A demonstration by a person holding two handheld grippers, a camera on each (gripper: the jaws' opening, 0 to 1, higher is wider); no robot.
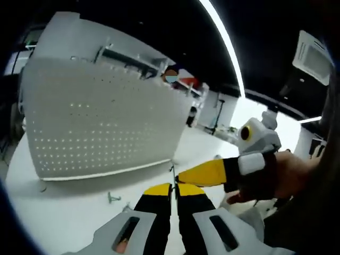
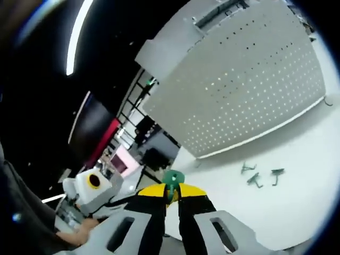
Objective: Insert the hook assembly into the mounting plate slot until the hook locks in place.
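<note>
Hook assembly: your right gripper (image 2: pixel 172 195) is closed on a green-headed metal hook (image 2: pixel 172 179); left gripper (image 1: pixel 175 191) pinches a thin wire. White perforated mounting plate (image 2: pixel 249 79) stands ahead, across the worktop (image 2: pixel 276 207), right gripper nearer.

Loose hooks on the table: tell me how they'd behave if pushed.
The hooks look like thin bent wire, so probably light and stiff. On the smooth white table they would likely skid rather than roll, and could snag one another, lying close together.
</note>
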